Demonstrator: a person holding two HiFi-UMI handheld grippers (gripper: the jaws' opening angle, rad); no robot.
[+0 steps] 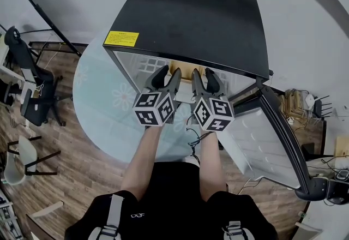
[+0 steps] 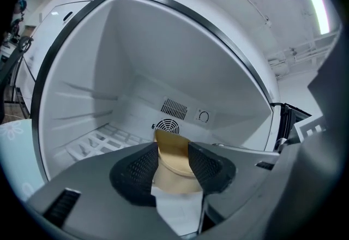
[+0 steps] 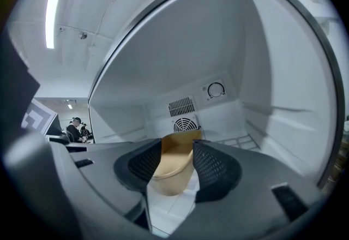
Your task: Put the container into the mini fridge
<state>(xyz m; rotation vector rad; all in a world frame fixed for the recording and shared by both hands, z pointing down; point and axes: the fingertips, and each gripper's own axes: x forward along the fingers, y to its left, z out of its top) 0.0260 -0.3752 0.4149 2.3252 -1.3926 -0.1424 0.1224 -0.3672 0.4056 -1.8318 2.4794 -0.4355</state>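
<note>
A black mini fridge (image 1: 191, 15) stands on a round glass table (image 1: 101, 105) with its door (image 1: 262, 141) swung open to the right. A tan container (image 1: 182, 66) sits on the white floor inside the fridge. Both grippers reach into the opening side by side. My left gripper (image 1: 169, 72) is open, and the container (image 2: 174, 153) shows between its fingertips (image 2: 204, 165) without being pressed. My right gripper (image 1: 203, 73) is open too, with the same container (image 3: 175, 161) lying in the gap between its fingertips (image 3: 212, 165).
The fridge's back wall has a round fan grille (image 2: 167, 126) and a dial (image 3: 216, 90). A wire shelf (image 2: 103, 141) lies low at the left. Office chairs (image 1: 27, 89) stand left of the table. Cables and boxes (image 1: 305, 102) lie at the right. A person (image 3: 76, 127) stands far off.
</note>
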